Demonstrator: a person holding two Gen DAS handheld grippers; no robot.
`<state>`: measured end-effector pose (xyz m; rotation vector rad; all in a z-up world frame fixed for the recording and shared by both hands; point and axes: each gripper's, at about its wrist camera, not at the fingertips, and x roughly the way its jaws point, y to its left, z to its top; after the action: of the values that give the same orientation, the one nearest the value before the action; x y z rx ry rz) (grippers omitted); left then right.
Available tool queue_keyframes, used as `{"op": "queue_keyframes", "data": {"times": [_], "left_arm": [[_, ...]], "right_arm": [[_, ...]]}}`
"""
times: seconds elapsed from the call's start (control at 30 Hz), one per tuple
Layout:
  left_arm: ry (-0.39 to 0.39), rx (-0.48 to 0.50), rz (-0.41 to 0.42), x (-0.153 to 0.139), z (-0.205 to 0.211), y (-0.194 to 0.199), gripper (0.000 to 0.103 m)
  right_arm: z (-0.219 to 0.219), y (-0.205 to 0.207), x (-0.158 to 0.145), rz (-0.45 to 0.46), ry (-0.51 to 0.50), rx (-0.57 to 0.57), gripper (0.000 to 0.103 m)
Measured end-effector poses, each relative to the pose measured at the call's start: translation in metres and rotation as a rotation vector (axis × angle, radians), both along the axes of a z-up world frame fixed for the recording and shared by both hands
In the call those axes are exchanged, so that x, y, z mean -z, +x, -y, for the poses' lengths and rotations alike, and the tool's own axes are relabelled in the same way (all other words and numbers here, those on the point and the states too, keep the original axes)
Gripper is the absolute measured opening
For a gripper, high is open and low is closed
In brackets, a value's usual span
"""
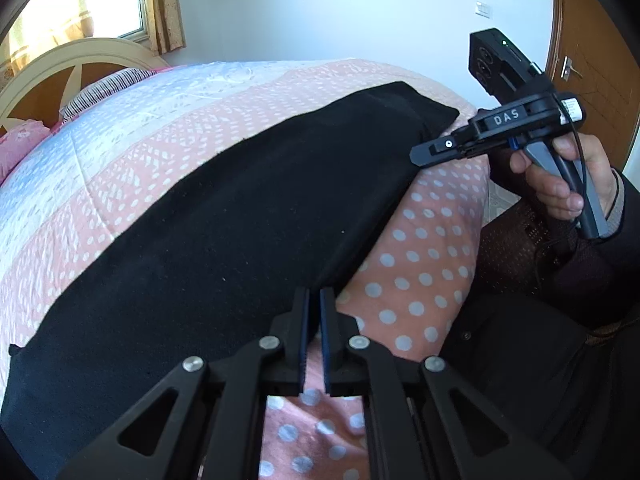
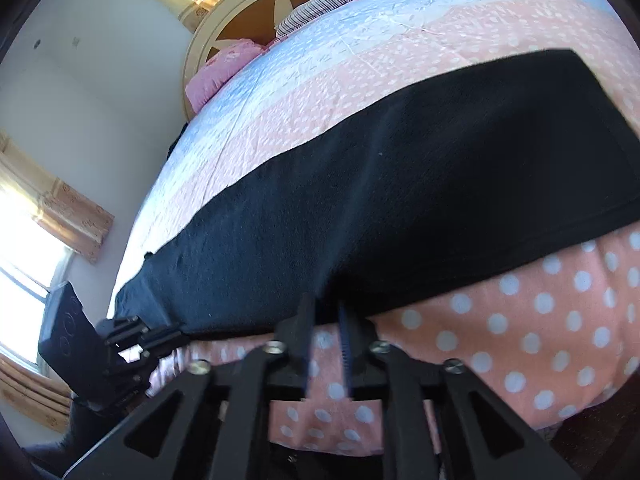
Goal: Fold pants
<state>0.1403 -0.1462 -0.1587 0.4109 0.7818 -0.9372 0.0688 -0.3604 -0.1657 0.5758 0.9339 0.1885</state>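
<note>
The black pants [image 1: 224,216] are seen laid out flat on the bed, stretched as a long band from the lower left of the left wrist view to its upper right, over a quilt [image 1: 416,264] of pink with white dots and pale blue bands. In the right wrist view the pants [image 2: 400,200] run across the middle of the frame from lower left to upper right.

The left tongs [image 1: 314,300] are shown at the lower centre of their own view, the two fingers drawn nearly together with only a narrow gap left. Their tips lie at the near edge of the pants; whether cloth is caught between them cannot be told. In the right wrist view the left tongs [image 2: 160,336] are seen at the lower left, touching the end of the pants.

The right tongs [image 2: 326,304] are held slightly apart at the lower centre, just at the near hem of the pants; a grip on the cloth cannot be confirmed, as the picture is blurred there. In the left wrist view the right tongs [image 1: 424,154] are seen at the right of the frame, held in a hand [image 1: 568,176], with their tip against the far end of the pants.

A headboard [image 1: 60,64] and pillows [image 1: 108,88] are seen at the upper left. No containers are visible.
</note>
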Motion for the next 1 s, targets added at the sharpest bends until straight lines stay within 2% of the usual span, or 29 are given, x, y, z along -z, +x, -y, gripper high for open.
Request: {"op": "queue_keyframes", "data": {"times": [0.03, 0.1, 0.17, 0.23, 0.3, 0.37, 0.53, 0.67, 0.7, 0.8, 0.9, 1.0], "left_arm": [[0.0, 0.006, 0.004, -0.002, -0.002, -0.002, 0.01], [-0.004, 0.0, 0.025, -0.008, -0.009, -0.006, 0.011], [-0.014, -0.023, 0.037, -0.013, -0.02, -0.006, 0.014], [-0.027, -0.065, 0.058, -0.017, -0.031, -0.003, 0.021], [-0.026, -0.129, 0.084, -0.019, -0.04, 0.005, 0.037], [-0.014, -0.193, 0.08, -0.015, -0.046, 0.016, 0.044], [0.075, -0.298, 0.094, 0.003, -0.042, 0.031, 0.044], [0.096, -0.309, 0.064, 0.011, -0.044, 0.038, 0.05], [0.096, -0.316, 0.06, 0.012, -0.044, 0.04, 0.051], [0.072, -0.336, 0.03, 0.016, -0.051, 0.047, 0.059], [0.061, -0.341, 0.024, 0.016, -0.057, 0.051, 0.062], [0.065, -0.343, 0.031, 0.017, -0.058, 0.052, 0.064]], "right_arm": [[0.009, -0.006, -0.005, 0.013, -0.006, 0.019, 0.038], [0.027, -0.018, -0.012, 0.033, -0.027, 0.081, 0.038], [0.058, -0.032, -0.023, 0.057, -0.065, 0.207, 0.038], [0.083, -0.039, -0.034, 0.088, -0.081, 0.305, 0.038], [0.098, -0.035, -0.039, 0.125, -0.066, 0.328, 0.038], [0.103, -0.025, -0.04, 0.147, -0.064, 0.328, 0.038], [0.091, 0.012, -0.026, 0.126, -0.048, 0.241, 0.038], [0.079, 0.025, -0.001, 0.003, -0.207, 0.211, 0.038], [0.079, 0.023, 0.0, 0.018, -0.223, 0.201, 0.038], [0.081, 0.018, 0.0, -0.018, -0.236, 0.199, 0.037], [0.082, 0.01, -0.003, -0.031, -0.28, 0.196, 0.037], [0.07, 0.009, -0.024, 0.026, -0.329, 0.195, 0.038]]}}
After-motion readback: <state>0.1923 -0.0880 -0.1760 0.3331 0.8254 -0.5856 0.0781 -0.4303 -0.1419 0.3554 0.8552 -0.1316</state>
